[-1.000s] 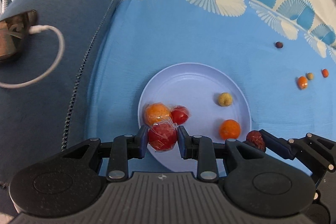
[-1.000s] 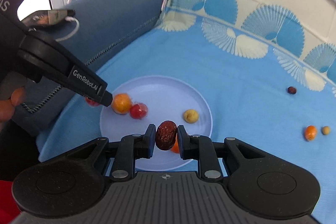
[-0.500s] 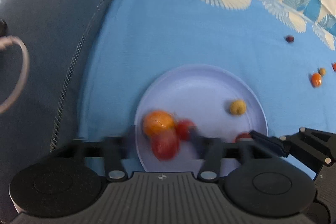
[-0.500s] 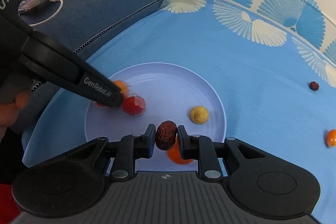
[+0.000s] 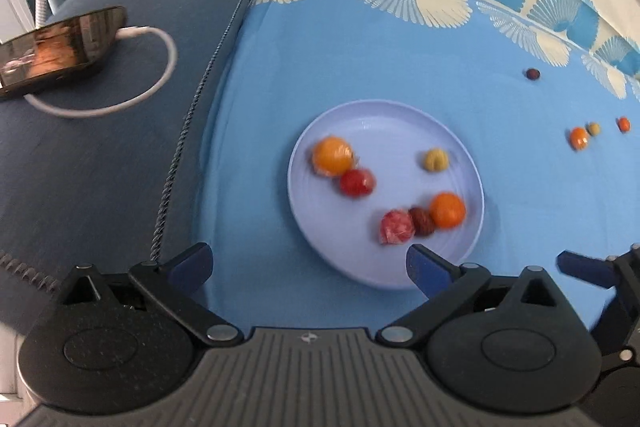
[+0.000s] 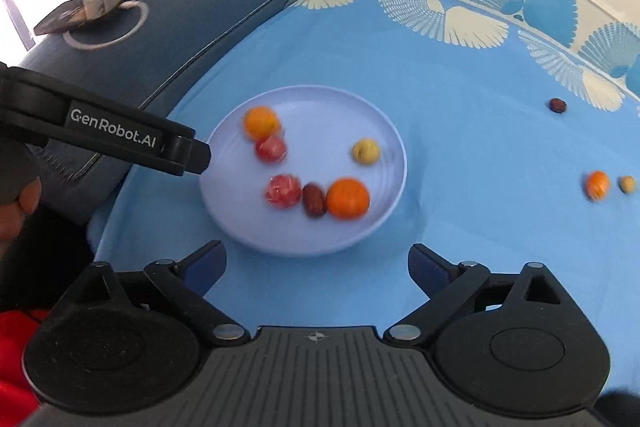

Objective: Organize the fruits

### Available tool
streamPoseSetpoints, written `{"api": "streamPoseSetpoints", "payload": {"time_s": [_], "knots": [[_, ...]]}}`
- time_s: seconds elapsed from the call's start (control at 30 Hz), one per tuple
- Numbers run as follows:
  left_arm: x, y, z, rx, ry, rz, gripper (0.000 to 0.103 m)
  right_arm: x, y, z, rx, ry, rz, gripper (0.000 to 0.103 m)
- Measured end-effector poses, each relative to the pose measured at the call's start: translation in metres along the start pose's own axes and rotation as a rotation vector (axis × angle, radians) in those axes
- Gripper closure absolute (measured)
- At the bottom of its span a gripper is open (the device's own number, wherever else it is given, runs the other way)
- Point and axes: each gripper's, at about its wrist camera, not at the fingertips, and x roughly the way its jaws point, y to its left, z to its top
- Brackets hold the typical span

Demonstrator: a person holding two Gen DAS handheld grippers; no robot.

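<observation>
Gaping empty just short of the plate [image 5: 384,107]: left claw [image 5: 308,263], right claw [image 6: 318,263], both freshly opened; red date [image 6: 314,200] lies on plate.

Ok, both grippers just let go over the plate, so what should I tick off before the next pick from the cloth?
1. Left gripper empty, jaws just opened wide: ok.
2. Right gripper empty, jaws just opened wide: ok.
3. Wrapped red fruit and date lying on the plate: ok.
4. Fruits at rest on the plate: cannot tell, they are blurred.
5. Fruits left on the cloth, such as the small orange one and the dark one: not ok, still to collect.
</observation>
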Motion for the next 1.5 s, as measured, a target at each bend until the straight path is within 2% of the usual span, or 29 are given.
{"api": "streamPoseSetpoints", "payload": {"time_s": [0.17,0.33,0.6,0.97,1.5], "knots": [[-0.026,0.004,-0.012,-0.029,-0.033,0.033,0.000,-0.034,0.012,-0.015,-0.072,-0.065,-0.056,0.003],[-0.051,-0.002,-0.025,-0.026,-0.075,0.043,0.000,-0.063,0.013,-0.021,-0.058,-0.147,-0.090,0.002],[-0.077,-0.015,-0.041,-0.024,-0.123,0.035,0.000,-0.090,0.014,-0.036,-0.033,-0.207,-0.098,0.001],[-0.092,-0.020,-0.053,0.007,-0.143,0.061,0.000,-0.110,0.021,-0.046,-0.030,-0.259,-0.102,0.001],[-0.095,-0.021,-0.058,0.037,-0.146,0.062,0.000,-0.116,0.026,-0.049,-0.042,-0.267,-0.108,0.001]]}}
